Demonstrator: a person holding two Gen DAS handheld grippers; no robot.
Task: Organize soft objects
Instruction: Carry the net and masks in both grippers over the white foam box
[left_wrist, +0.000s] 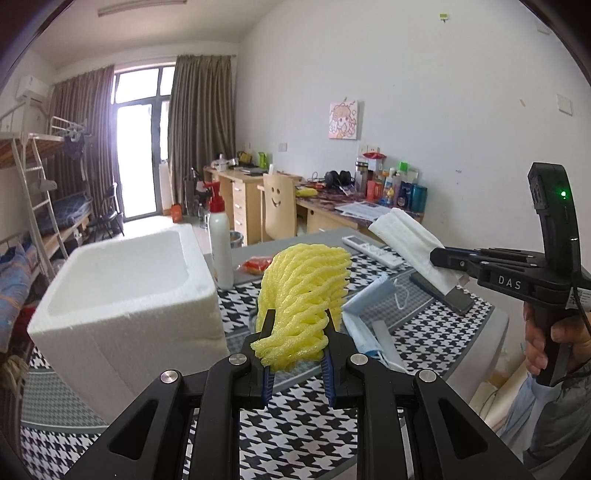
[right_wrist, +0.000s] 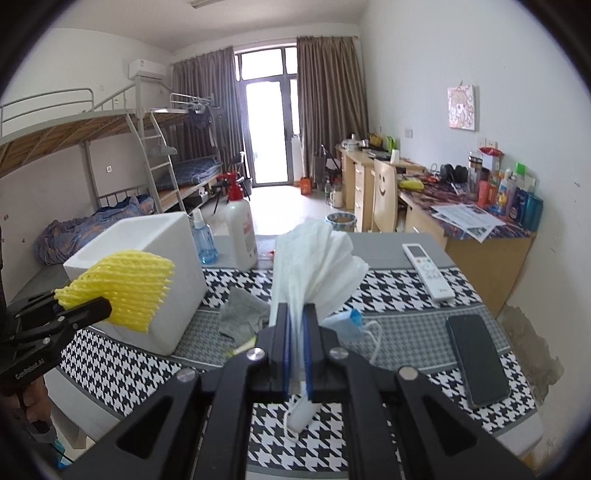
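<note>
Left tool (left_wrist: 297, 345) grips yellow foam net (left_wrist: 304, 291); right tool (right_wrist: 298, 325) clamps white mask (right_wrist: 314, 266)

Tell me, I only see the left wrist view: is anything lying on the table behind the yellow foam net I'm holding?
Observer: Yes, a crumpled grey cloth lies beside the white foam box.
Operator: Anything behind the white bottle?
Observer: A blue liquid bottle stands next to the white spray bottle, by the box.
Operator: What does the other hand-held gripper hold?
Observer: The right hand-held gripper is shut on a white face mask, its ear loop dangling below.
</note>
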